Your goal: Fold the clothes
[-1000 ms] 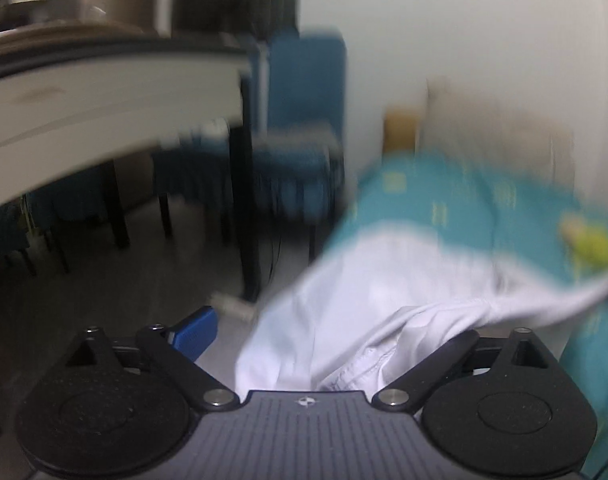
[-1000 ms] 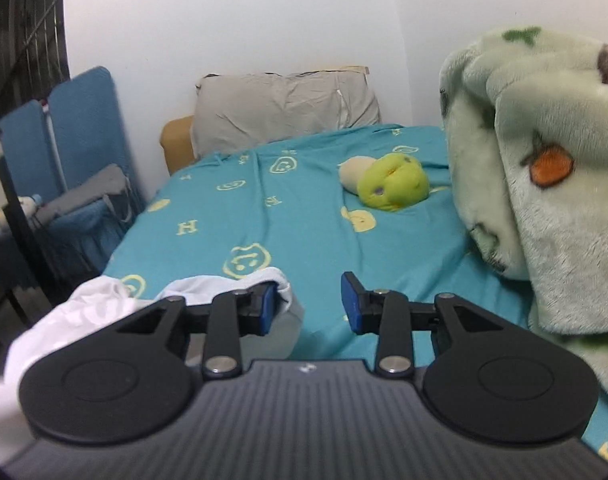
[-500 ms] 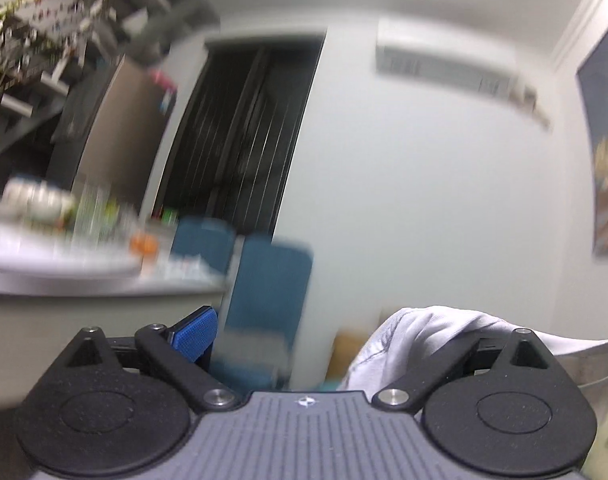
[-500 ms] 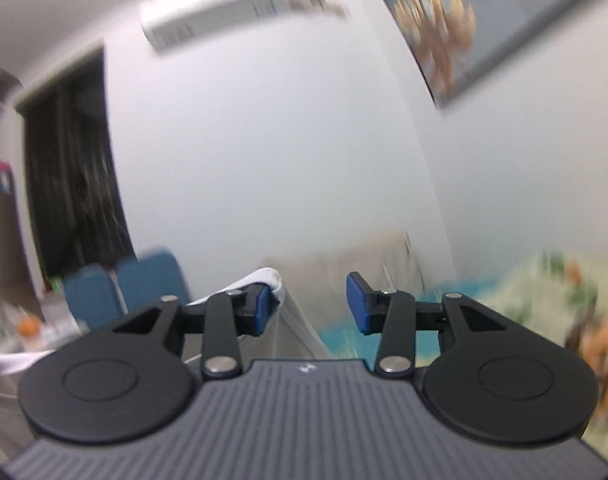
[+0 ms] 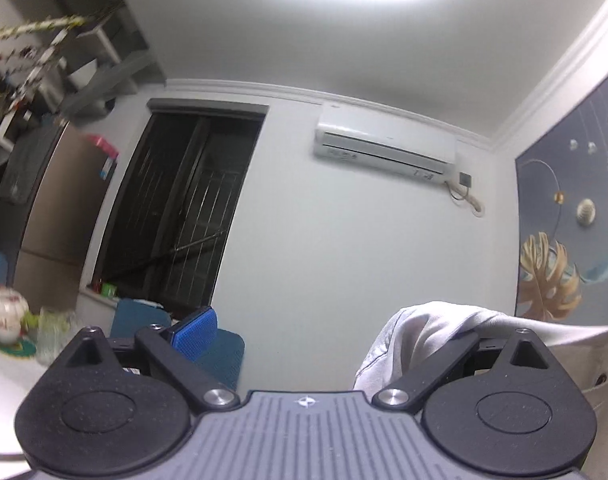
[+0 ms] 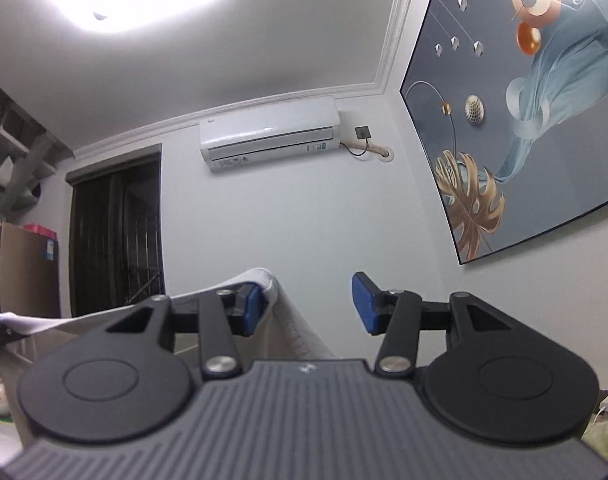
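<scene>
A white garment (image 5: 420, 332) hangs stretched between both raised grippers. In the left wrist view my left gripper (image 5: 328, 332) has its jaws wide apart; the cloth is draped over its right finger and hides that pad, while the blue left pad (image 5: 194, 330) is bare. In the right wrist view the garment (image 6: 292, 320) hangs over the left finger of my right gripper (image 6: 306, 306) and falls down between the jaws. Those jaws are opening, and the right pad (image 6: 364, 304) does not touch the cloth. Both grippers point at the far wall, slightly upward.
An air conditioner (image 5: 384, 148) hangs high on the white wall beside a dark barred doorway (image 5: 184, 208). A large painting (image 6: 516, 120) covers the right wall. A table with glasses (image 5: 48, 332) and a blue chair (image 5: 220, 356) stand at the left. A green blanket (image 6: 604, 436) shows at the lower right.
Both grippers have risen from bed level and tilted upward, lifting the white garment with them. The bed has dropped out of view. The right gripper's jaws have widened.
</scene>
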A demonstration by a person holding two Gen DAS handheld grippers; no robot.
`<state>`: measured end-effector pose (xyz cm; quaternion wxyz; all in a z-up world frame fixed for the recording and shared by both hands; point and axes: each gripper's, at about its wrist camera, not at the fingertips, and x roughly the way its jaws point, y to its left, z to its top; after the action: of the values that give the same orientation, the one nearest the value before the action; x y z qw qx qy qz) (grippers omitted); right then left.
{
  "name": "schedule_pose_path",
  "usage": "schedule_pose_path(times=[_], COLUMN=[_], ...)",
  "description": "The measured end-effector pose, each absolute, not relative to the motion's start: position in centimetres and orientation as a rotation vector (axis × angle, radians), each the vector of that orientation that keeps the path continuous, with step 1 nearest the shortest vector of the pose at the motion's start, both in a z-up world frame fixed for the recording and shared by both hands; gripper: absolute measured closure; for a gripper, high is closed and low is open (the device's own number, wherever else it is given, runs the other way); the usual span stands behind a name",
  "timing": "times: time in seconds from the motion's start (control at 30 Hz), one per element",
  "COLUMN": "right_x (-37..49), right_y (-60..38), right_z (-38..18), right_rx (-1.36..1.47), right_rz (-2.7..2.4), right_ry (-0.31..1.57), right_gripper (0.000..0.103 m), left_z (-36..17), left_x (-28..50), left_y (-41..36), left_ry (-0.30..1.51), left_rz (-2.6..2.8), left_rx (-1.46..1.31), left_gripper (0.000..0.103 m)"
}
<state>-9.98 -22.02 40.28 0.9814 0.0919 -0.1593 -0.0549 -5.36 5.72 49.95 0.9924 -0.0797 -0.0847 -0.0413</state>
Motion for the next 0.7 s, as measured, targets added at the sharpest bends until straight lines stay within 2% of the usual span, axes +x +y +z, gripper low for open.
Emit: schedule_pose_path(times=[0.13,0.23,0.47,0.7], right_x=[-9.7,-7.4,2.8,18.6], right_y=[-23.2,-24.2,-25.9,-29.3], right_z=[40.9,40.3,34.0,23.0], right_rx=[0.209,0.205,0.168,0.202], right_rz=[-0.122,-0.133,-0.178,-0.193], right_ry=[-0.258,-0.200,-0.056,0.104], right_gripper=[0.052,0.052,0.052,0.052], left_z=[50.6,49.1,40.0,28.1], left_x=[-4.3,-1.3,12.1,28.0], left_y=[4.5,4.2,4.0,2.2], left_ry=[-0.051,0.023,0.135,0.211], left_rz=[-0.129,-0.143,-0.116,-0.045], left_rx=[-0.123,-0.111,-0.127,-0.151], left_gripper=[0.005,0.005,0.005,0.005])
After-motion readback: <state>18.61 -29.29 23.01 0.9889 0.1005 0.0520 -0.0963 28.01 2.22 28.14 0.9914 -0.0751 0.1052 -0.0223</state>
